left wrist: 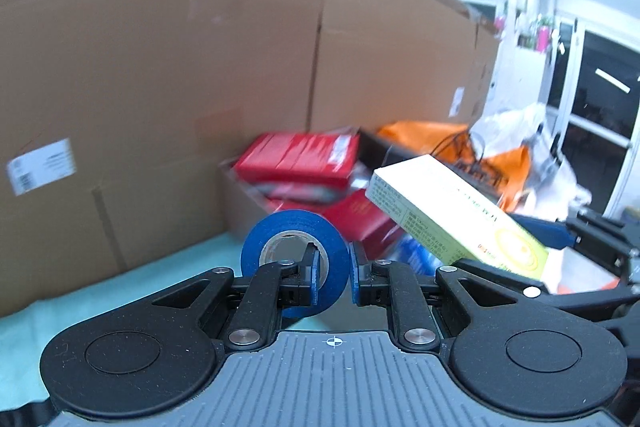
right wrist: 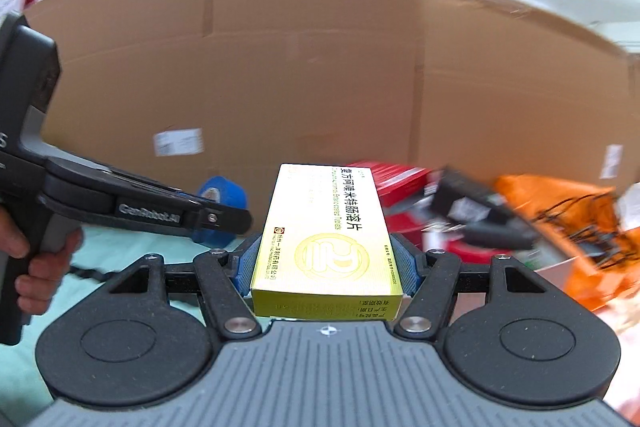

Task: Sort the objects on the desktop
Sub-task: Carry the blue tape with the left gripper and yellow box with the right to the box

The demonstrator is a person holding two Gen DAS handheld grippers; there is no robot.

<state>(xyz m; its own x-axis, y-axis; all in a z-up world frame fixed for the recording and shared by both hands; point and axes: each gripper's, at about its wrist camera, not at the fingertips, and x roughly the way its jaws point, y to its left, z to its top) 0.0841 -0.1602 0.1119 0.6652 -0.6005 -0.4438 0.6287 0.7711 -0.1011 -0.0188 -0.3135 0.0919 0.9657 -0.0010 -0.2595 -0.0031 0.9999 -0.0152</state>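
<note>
My left gripper (left wrist: pixel 333 275) is shut on a roll of blue tape (left wrist: pixel 294 259), one finger through its core and the other on its outer face; the roll is held above the mint-green cloth (left wrist: pixel 120 291). My right gripper (right wrist: pixel 326 261) is shut on a yellow-green medicine box (right wrist: pixel 328 239), its blue pads pressing both long sides. That box (left wrist: pixel 452 215) shows tilted at the right of the left wrist view, with the right gripper's blue pad behind it. From the right wrist view, the left gripper (right wrist: pixel 224 217) and blue tape (right wrist: pixel 222 193) are at the left, with a hand on the handle.
Tall cardboard boxes (left wrist: pixel 180 87) wall off the back. Red boxes (left wrist: pixel 300 159) are stacked in a low carton against them. Orange bags (right wrist: pixel 560 211), a black item (right wrist: pixel 472 207) and white plastic (left wrist: pixel 520 131) crowd the right side. Dark windows (left wrist: pixel 600 99) stand far right.
</note>
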